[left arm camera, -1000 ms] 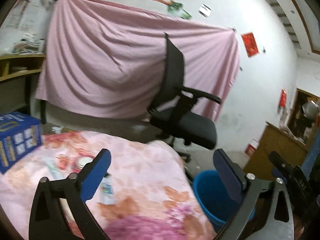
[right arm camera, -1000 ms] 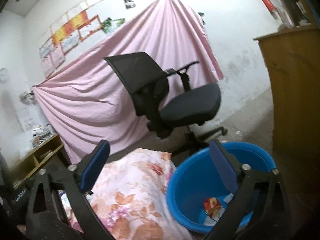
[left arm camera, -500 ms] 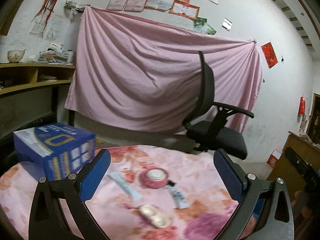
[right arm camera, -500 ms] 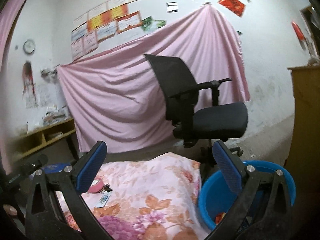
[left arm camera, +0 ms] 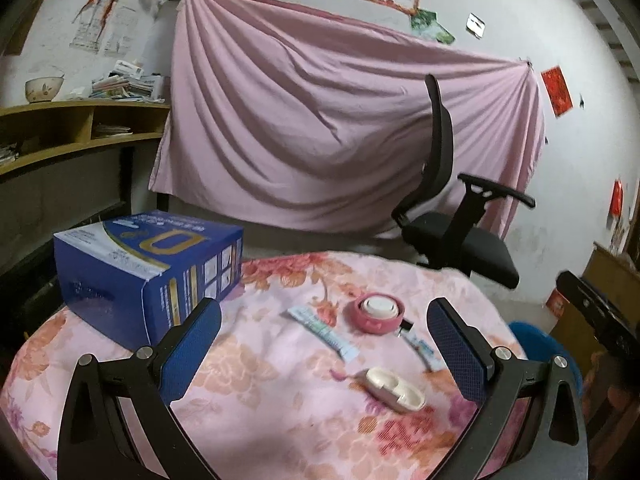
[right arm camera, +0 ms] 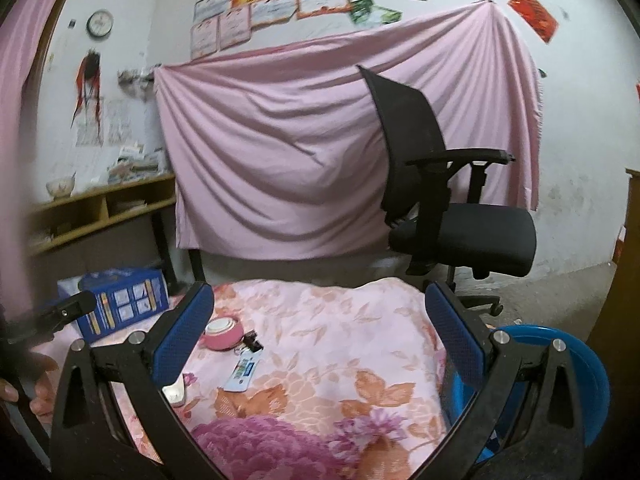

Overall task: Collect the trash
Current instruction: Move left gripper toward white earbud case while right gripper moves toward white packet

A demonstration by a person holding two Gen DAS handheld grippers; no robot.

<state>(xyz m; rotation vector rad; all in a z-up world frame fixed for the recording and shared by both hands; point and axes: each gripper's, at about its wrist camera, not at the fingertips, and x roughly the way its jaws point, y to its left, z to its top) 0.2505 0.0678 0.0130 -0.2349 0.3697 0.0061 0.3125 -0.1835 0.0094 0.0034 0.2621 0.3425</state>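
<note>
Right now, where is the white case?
In the left wrist view, the white case lies on the floral cloth, low right, below the pink tin.

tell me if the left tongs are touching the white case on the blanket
Apart. The left wrist view shows the left tongs open above the blanket, and the white case lies between the fingers with floral cloth visible on both sides of it.

A black office chair (left arm camera: 452, 224) stands on the floor in front of the pink sheet (left arm camera: 328, 128) hung across the wall, with certificates (right arm camera: 264, 4) pinned above the sheet. To the chair's left a wooden shelf unit (left arm camera: 76, 132) holds a bowl (left arm camera: 43, 89) and stacked papers (left arm camera: 126, 86). A round clock (right arm camera: 100, 23) hangs high on the wall, far left of the chair.
</note>
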